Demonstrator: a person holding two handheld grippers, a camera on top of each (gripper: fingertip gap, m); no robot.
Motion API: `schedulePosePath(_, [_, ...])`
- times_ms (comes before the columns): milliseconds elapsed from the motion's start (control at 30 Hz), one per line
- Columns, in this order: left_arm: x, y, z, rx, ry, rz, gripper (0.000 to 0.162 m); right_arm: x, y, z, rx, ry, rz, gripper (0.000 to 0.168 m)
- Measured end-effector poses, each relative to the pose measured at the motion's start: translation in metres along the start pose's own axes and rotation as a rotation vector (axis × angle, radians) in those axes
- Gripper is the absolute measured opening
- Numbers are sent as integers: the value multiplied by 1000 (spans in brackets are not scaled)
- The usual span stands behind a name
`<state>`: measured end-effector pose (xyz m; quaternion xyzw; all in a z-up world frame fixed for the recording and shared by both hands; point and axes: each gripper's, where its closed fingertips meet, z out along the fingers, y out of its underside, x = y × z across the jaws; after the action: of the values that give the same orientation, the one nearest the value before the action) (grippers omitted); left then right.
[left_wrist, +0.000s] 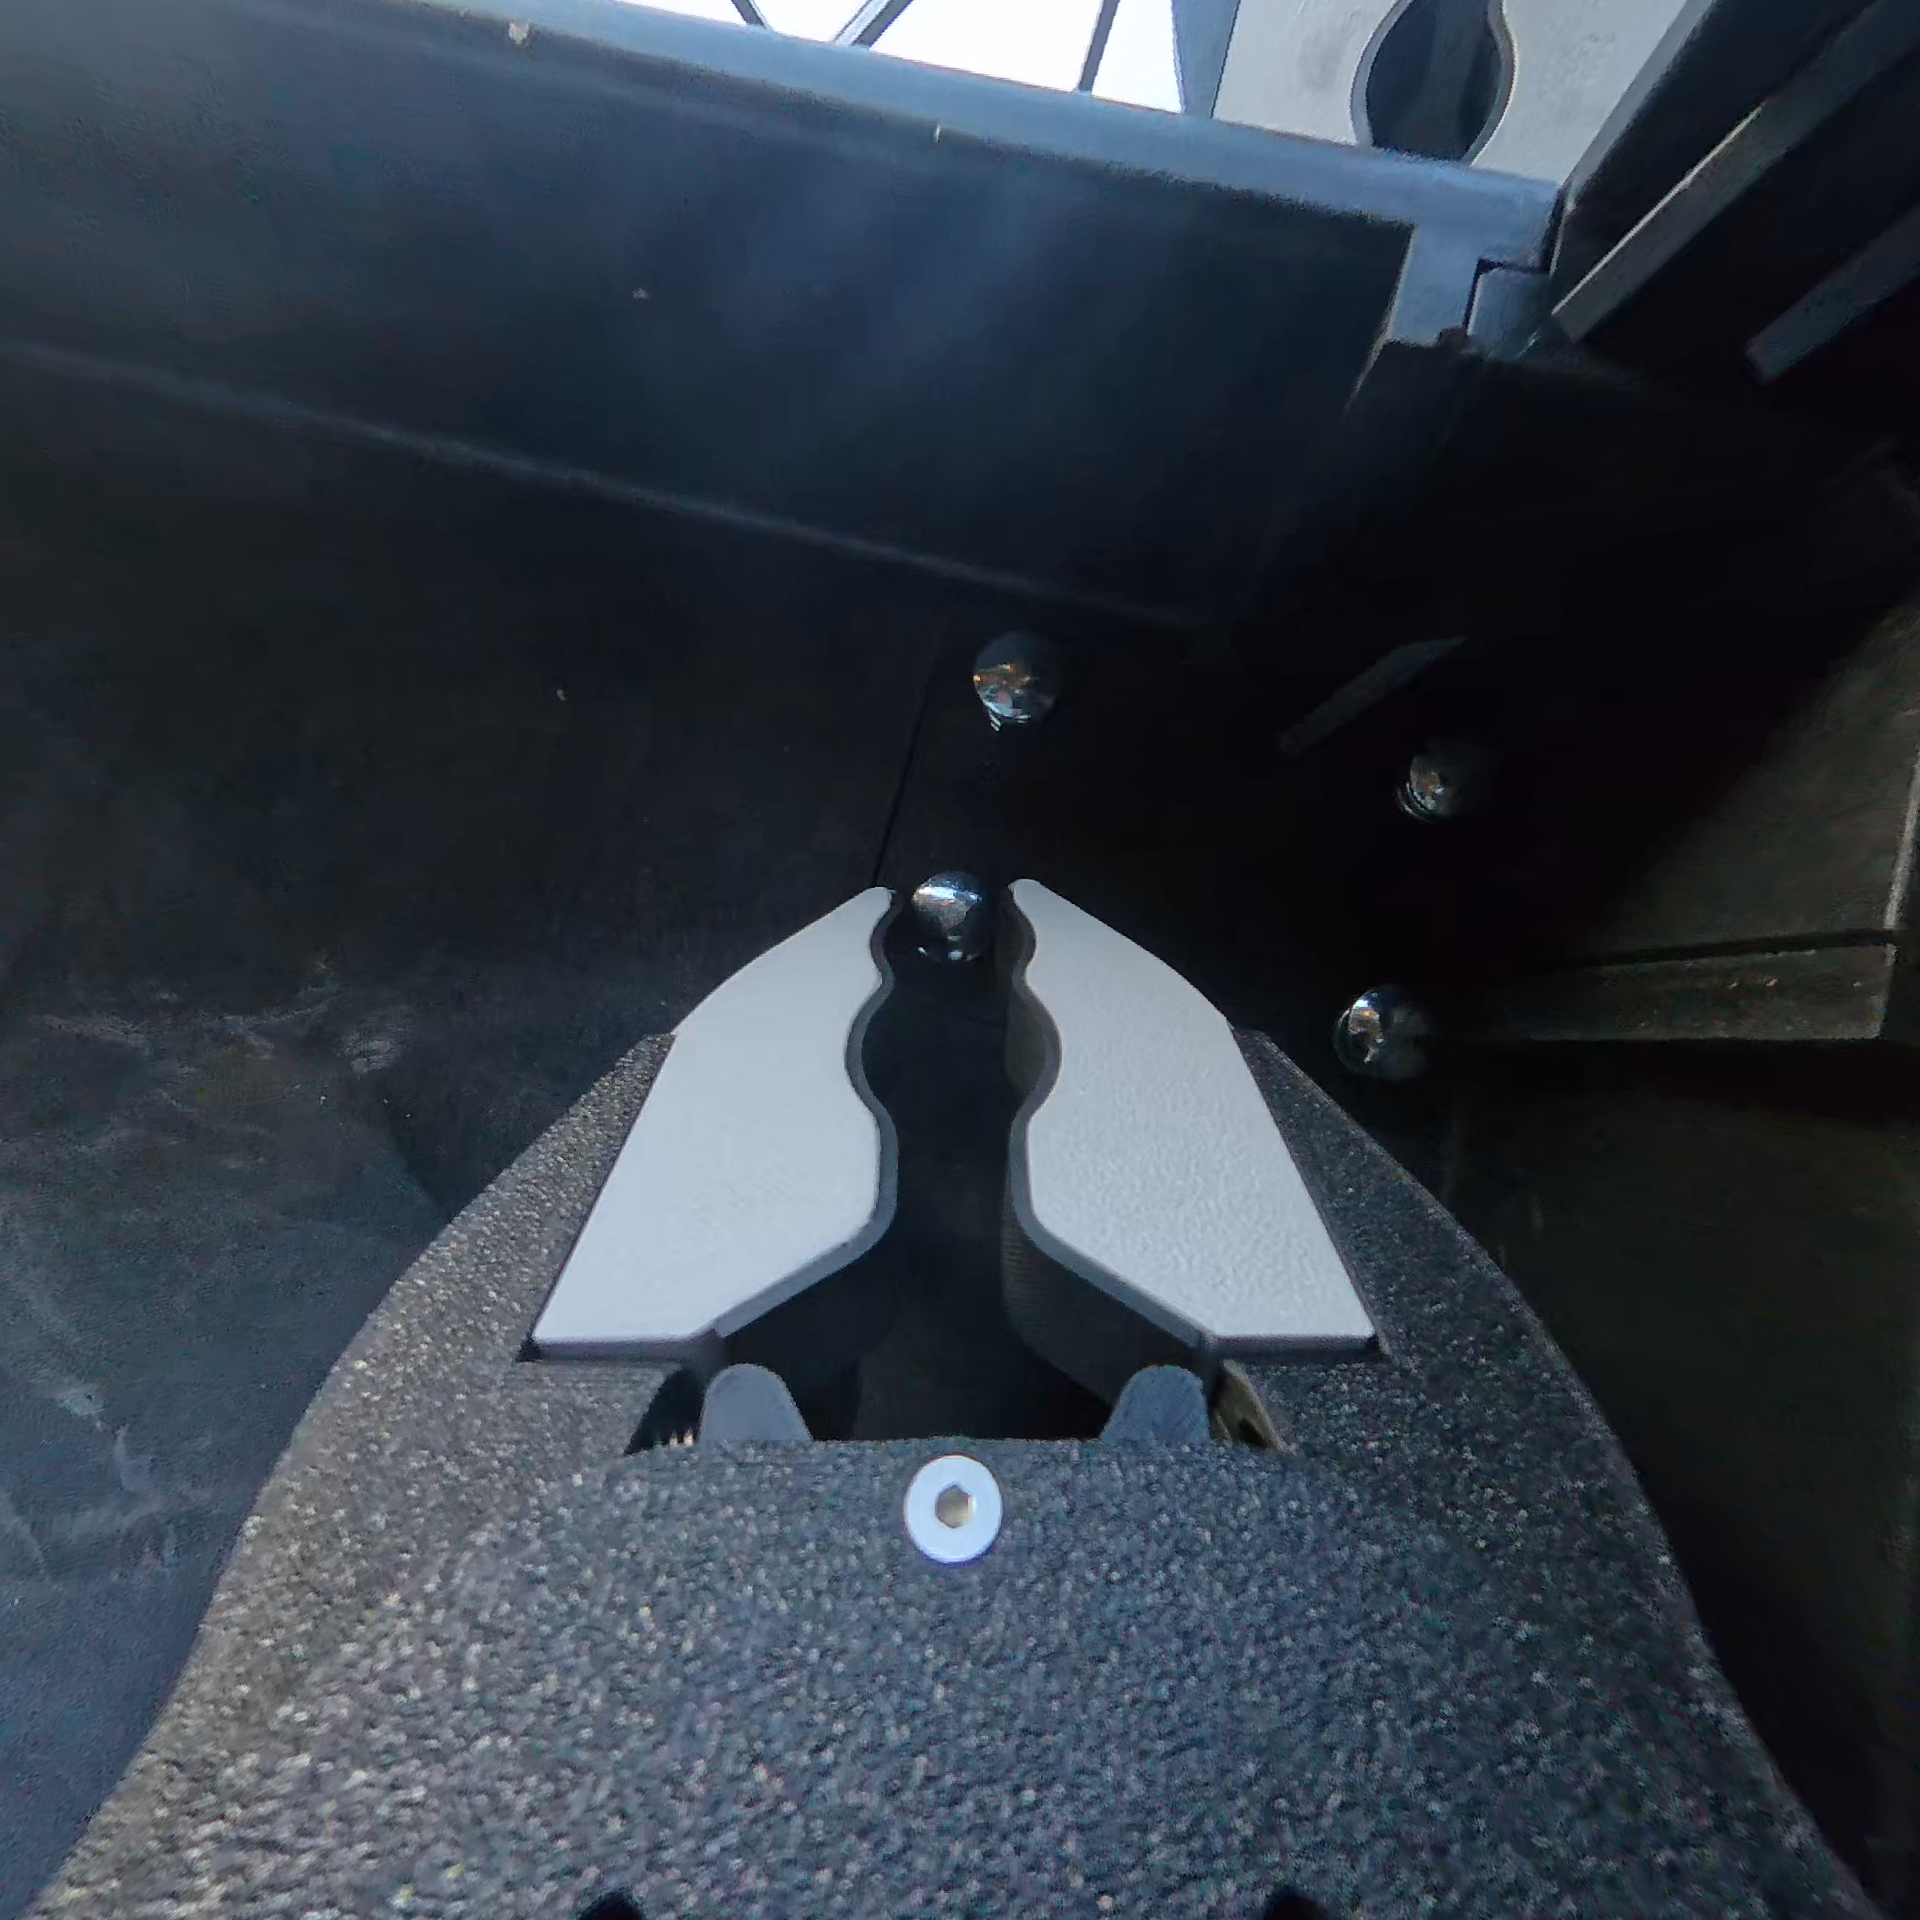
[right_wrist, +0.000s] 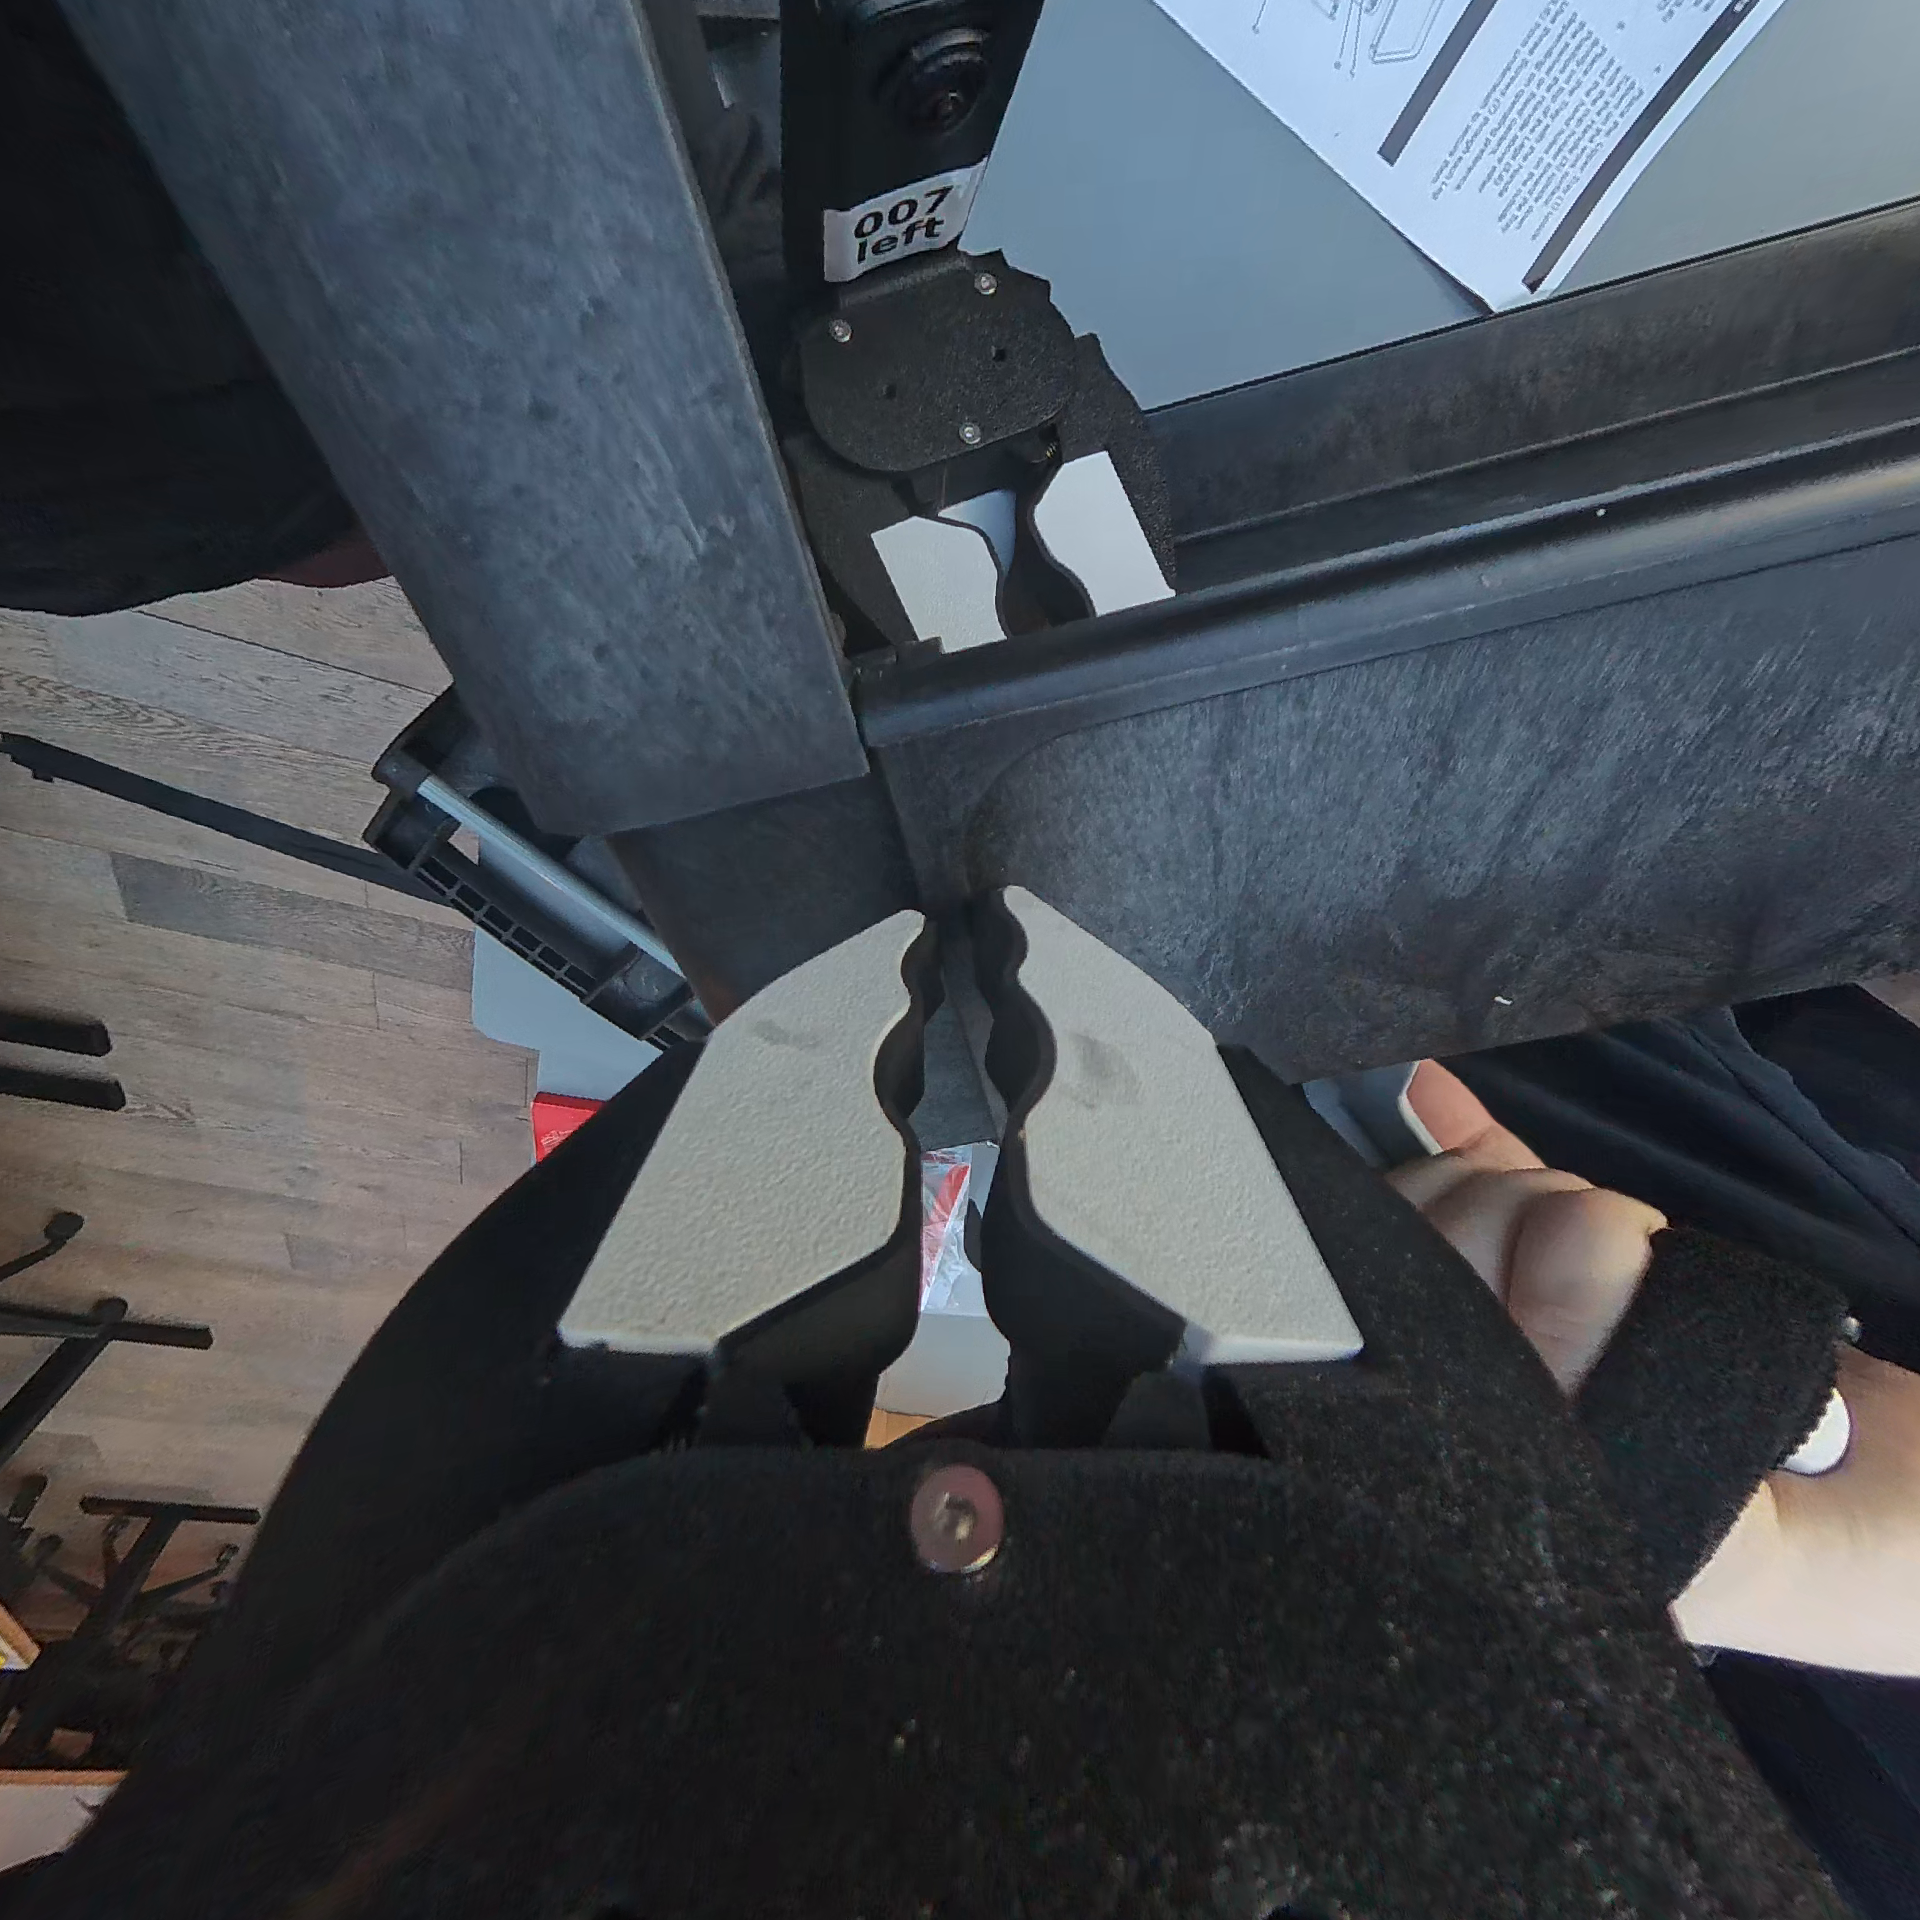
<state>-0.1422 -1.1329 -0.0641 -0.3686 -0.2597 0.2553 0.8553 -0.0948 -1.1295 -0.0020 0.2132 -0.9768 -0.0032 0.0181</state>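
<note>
Left wrist view sits close inside the black frame (left_wrist: 727, 343); right wrist view faces its joint from outside
</note>
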Motion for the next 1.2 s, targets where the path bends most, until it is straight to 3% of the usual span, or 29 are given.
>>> schedulePosePath(33, [0,0,0,3,0,1,17,0,0,0,2,0,-1,8])
schedulePosePath(567, [0,-1,0,-3,-17,-26,17,0,0,0,44,1,28,9])
schedulePosePath(733, [-6,2,-3,-14,-38,-54,30,0,0,0,54,-7,29,9])
schedulePosePath(800, [-7,2,-7,-21,-39,-42,28,0,0,-1,54,-11,26,9])
schedulePosePath(933, [-7,-11,-22,33,-35,-68,1,0,1,0,55,-18,21,9])
schedulePosePath(1200, [-4,-1,-11,-1,-34,-90,0,0,1,0,66,-23,19,9])
